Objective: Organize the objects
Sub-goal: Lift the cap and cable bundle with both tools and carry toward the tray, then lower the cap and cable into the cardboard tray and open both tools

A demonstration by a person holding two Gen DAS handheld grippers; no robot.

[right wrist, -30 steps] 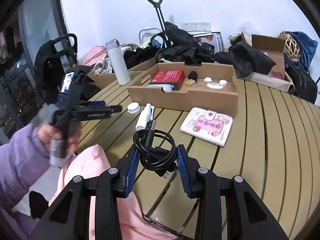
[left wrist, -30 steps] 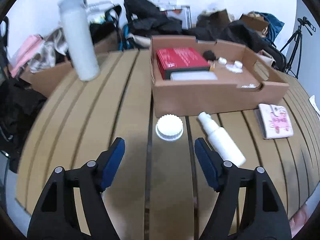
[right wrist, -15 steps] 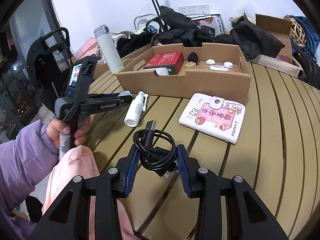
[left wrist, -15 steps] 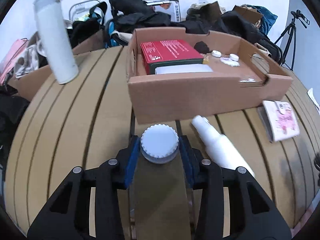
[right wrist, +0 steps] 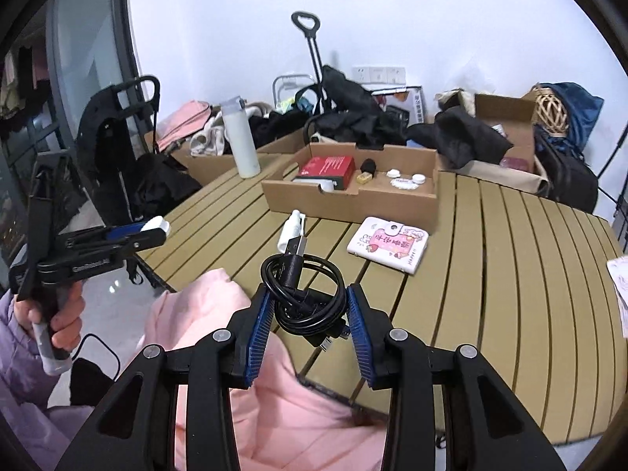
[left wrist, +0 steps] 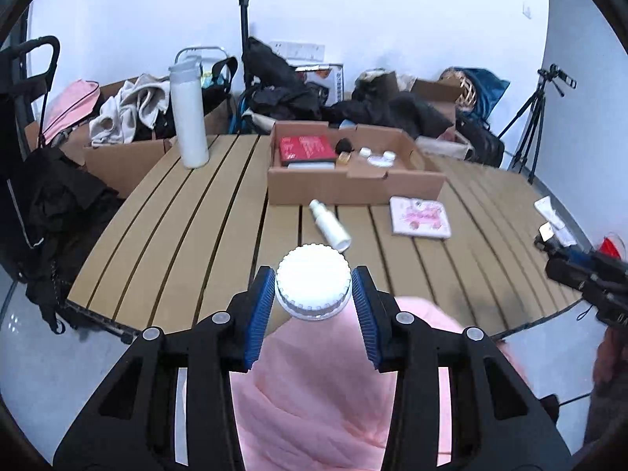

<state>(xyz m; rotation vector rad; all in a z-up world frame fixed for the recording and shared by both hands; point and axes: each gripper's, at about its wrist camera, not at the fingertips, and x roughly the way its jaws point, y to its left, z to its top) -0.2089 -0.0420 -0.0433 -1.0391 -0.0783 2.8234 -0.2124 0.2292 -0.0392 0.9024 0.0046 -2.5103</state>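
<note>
White ridged cap (left wrist: pixel 313 282), which lay on the slatted table (left wrist: pixel 204 212) in front of the cardboard box (left wrist: pixel 353 186) a second ago, is now lifted clear, clamped in the left gripper (left wrist: pixel 313 294), while the right gripper (right wrist: pixel 310 310) stays closed on the coiled black cable (right wrist: pixel 302 294).

The small white bits (left wrist: pixel 377 157) in the cardboard box's (left wrist: pixel 353 190) far right corner are too tiny to name.
</note>
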